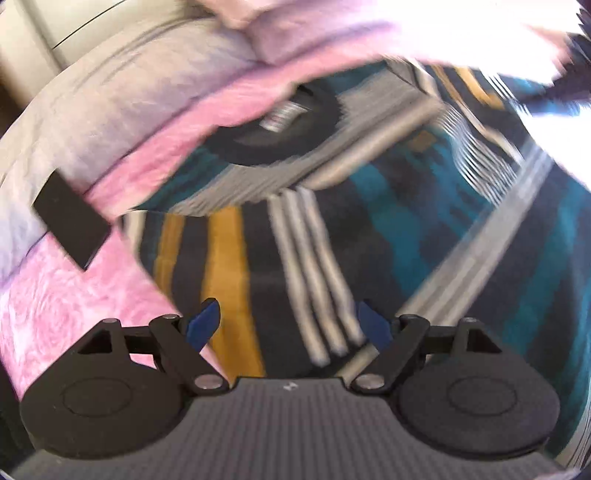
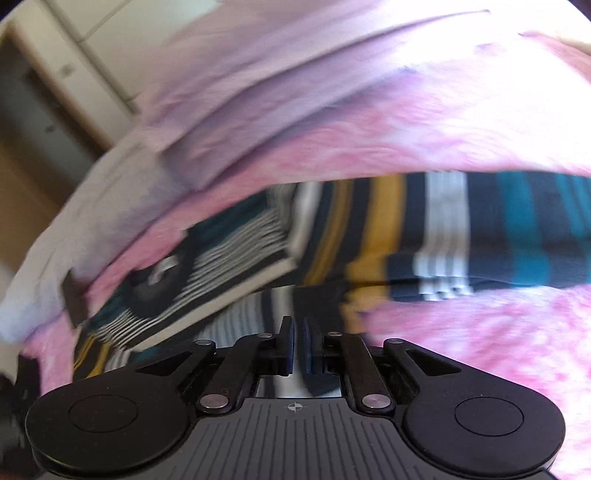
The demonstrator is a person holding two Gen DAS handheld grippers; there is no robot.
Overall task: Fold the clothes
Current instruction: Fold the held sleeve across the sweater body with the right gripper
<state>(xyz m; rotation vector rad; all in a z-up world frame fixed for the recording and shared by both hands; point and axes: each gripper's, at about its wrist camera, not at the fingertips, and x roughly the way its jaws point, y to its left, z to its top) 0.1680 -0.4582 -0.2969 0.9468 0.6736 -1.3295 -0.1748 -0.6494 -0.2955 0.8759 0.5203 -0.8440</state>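
Observation:
A striped shirt in navy, teal, mustard and white lies spread on a pink bedspread, its dark collar with a label at the far end. My left gripper hovers over the shirt's middle, jaws wide open with nothing between them. In the right wrist view the shirt runs across the bedspread with a folded part at the left. My right gripper is low over the shirt's near edge. Its blue pads stand a narrow gap apart and I see no cloth pinched. Both views are blurred.
Lilac pillows lie at the head of the bed. A flat black object rests on the bedspread left of the shirt. Pale cupboard doors stand beyond the bed's left side.

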